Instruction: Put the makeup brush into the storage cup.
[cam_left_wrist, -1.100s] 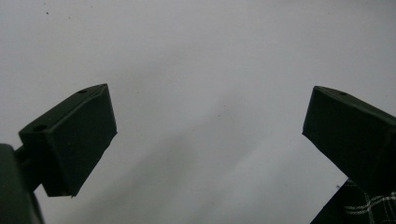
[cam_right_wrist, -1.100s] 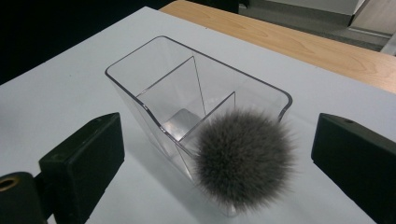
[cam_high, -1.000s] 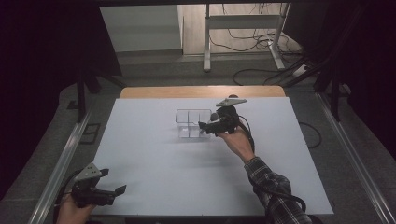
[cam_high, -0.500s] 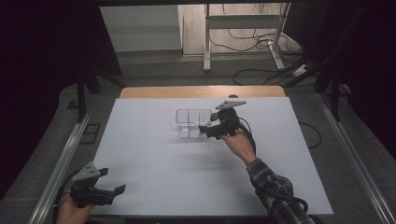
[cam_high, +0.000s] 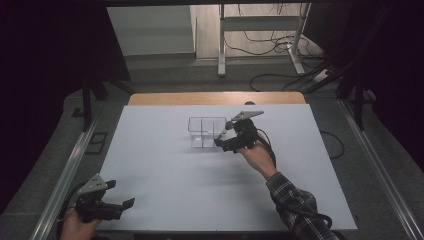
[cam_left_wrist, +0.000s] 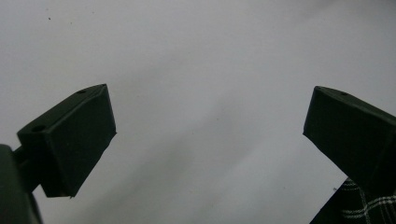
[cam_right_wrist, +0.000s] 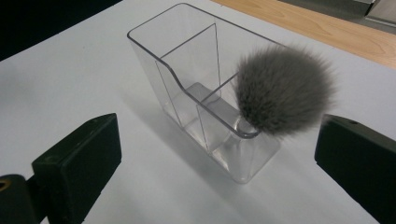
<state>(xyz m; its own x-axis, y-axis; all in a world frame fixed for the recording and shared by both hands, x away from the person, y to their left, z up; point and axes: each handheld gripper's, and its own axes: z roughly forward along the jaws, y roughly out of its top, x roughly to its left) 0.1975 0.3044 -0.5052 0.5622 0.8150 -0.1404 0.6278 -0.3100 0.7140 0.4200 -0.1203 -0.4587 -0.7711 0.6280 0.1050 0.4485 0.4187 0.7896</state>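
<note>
A clear plastic organizer (cam_high: 205, 131) (cam_right_wrist: 187, 88) with several compartments stands at the middle of the white table (cam_high: 165, 165). A brush with a fluffy grey head (cam_right_wrist: 282, 88) (cam_high: 227, 124) stands handle-down in its near right compartment, the head leaning over the rim. My right gripper (cam_high: 226, 143) (cam_right_wrist: 215, 154) is open just beside the organizer's right end, jaws wide apart on either side of it, touching nothing. My left gripper (cam_high: 121, 194) (cam_left_wrist: 210, 135) is open low over bare table at the front left corner, with nothing between its jaws.
A wooden strip (cam_high: 215, 98) borders the table's far edge. Metal rails (cam_high: 65, 170) run along both sides. Cables and a stand's legs (cam_high: 260, 45) lie on the floor beyond. A plaid sleeve (cam_left_wrist: 364, 205) shows at the corner of the left gripper view.
My right gripper has drawn back a little from the organizer toward the near side. The left gripper has hardly moved.
</note>
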